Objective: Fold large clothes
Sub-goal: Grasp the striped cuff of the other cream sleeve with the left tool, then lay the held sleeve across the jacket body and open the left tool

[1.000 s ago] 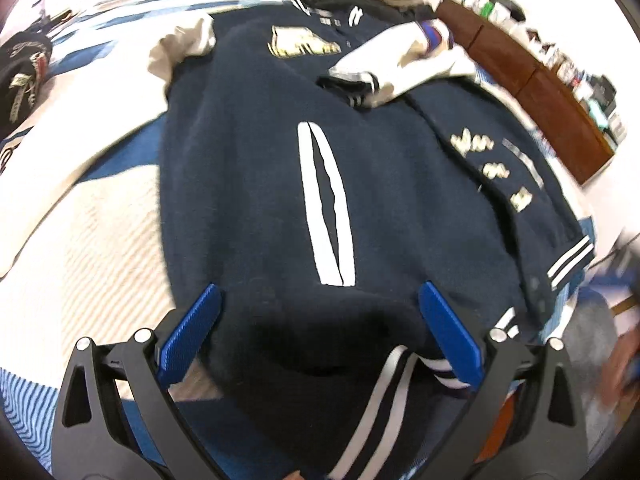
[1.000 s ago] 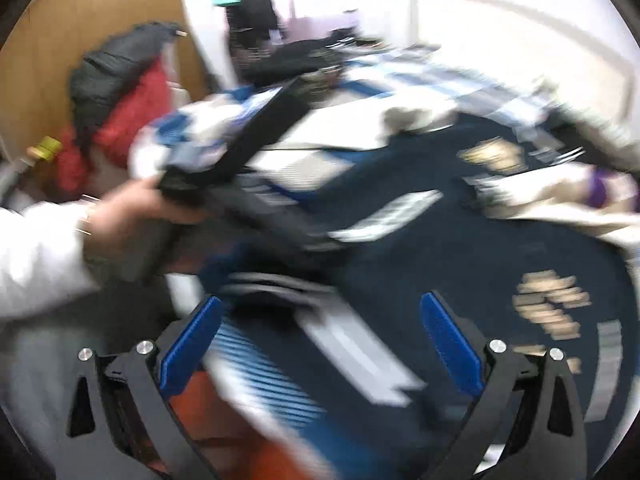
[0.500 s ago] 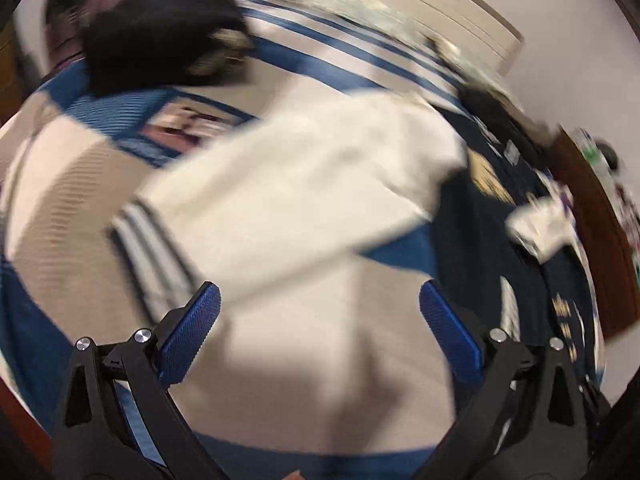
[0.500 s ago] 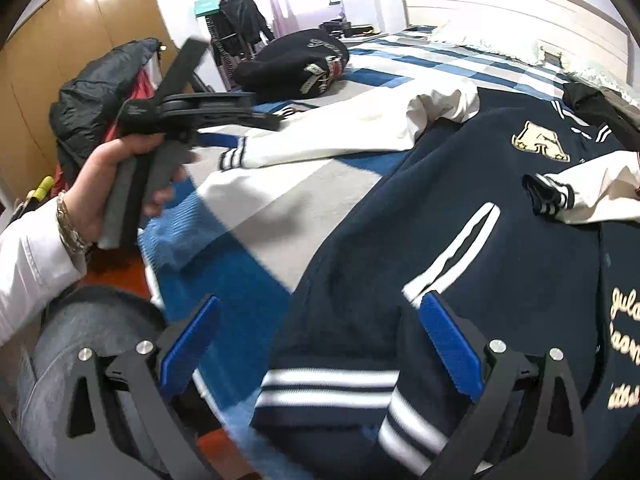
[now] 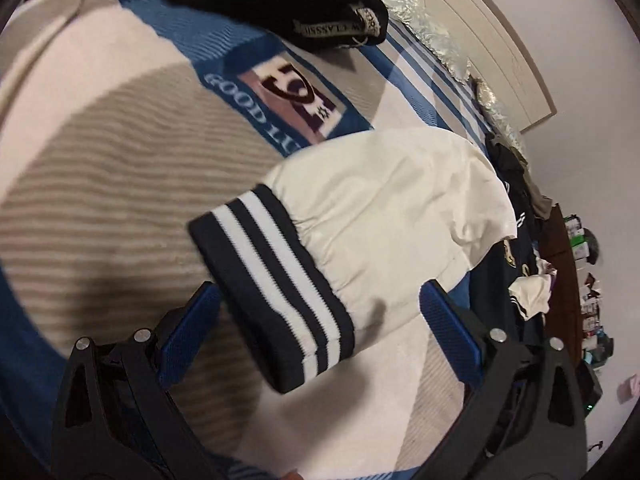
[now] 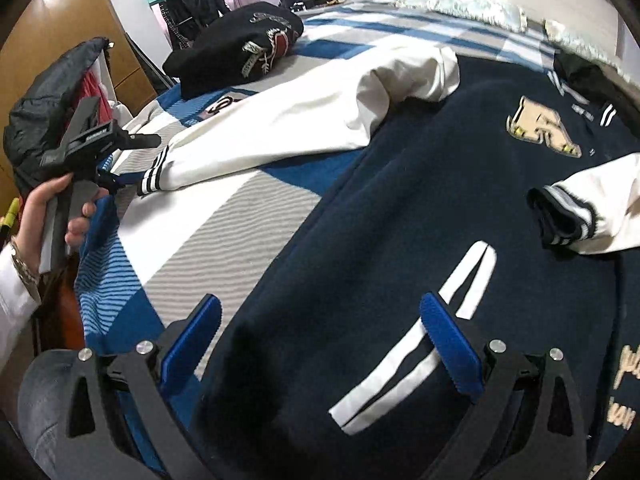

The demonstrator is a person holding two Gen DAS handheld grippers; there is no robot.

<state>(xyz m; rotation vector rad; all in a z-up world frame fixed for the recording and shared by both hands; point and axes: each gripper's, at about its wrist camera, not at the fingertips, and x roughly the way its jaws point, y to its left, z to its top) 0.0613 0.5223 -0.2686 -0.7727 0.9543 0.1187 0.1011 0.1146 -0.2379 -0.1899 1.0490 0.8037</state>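
A navy varsity jacket (image 6: 400, 208) with white sleeves lies spread flat on the bed. Its left sleeve (image 5: 392, 208) stretches out over the blanket and ends in a navy cuff with white stripes (image 5: 276, 292). My left gripper (image 5: 320, 312) is open, and the cuff lies between its blue pads without being clamped. A hand (image 6: 52, 204) holds that gripper at the bed's left edge. My right gripper (image 6: 322, 312) hangs open over the jacket's lower front, beside the white-trimmed pocket (image 6: 440, 320). The other sleeve (image 6: 600, 208) is folded across the chest.
The striped blue, white and beige blanket (image 6: 240, 232) covers the bed. A black garment pile (image 6: 240, 48) sits at the far left corner, with pillows (image 6: 460, 4) at the headboard. A brown cabinet (image 5: 564, 264) stands beyond the bed, and a dark coat (image 6: 40, 100) hangs left.
My left gripper swung off the jacket body leftward to the outstretched sleeve's cuff. My right gripper settled low over the jacket's lower front. Both stayed open.
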